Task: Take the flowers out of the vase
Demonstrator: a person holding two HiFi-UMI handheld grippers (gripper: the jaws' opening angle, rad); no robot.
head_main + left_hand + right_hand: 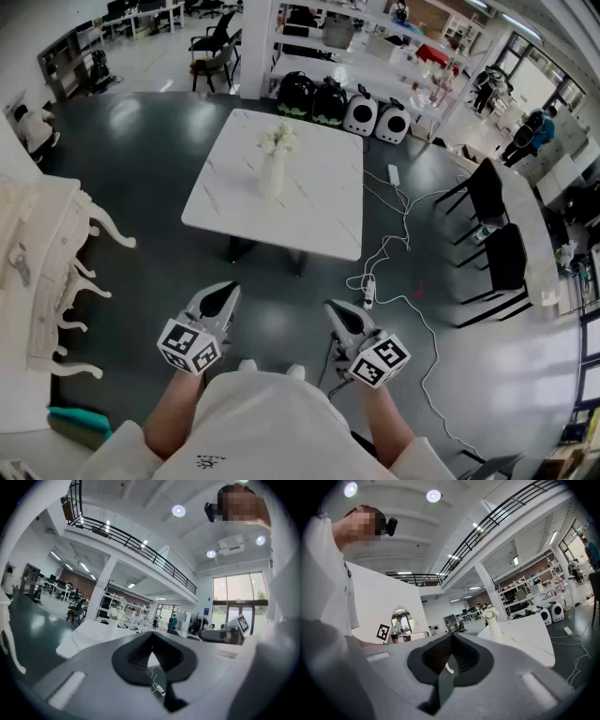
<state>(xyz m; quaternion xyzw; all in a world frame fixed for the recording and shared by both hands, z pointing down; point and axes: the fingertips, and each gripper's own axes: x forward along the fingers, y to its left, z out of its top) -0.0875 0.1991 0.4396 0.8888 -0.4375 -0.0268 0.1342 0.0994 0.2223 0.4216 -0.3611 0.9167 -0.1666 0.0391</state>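
Note:
A tall white vase (271, 175) stands upright on the white marble table (319, 202), with white flowers (278, 139) in its mouth. Both grippers hang level over the dark floor, well short of the table's near edge. My left gripper (224, 292) is shut with nothing in it, and so is my right gripper (336, 310). In the left gripper view the shut gripper (151, 638) faces the far-off vase (116, 615). Past the closed right gripper (452, 639), the vase (495, 629) and flowers (489, 613) show on the table (529, 637).
White cables (398, 246) and a power strip (368, 292) lie on the floor right of the table. Black chairs (487, 192) stand by a long table at right. An ornate white cabinet (42, 262) stands at left. Shelving with round cases (328, 98) lies beyond the table.

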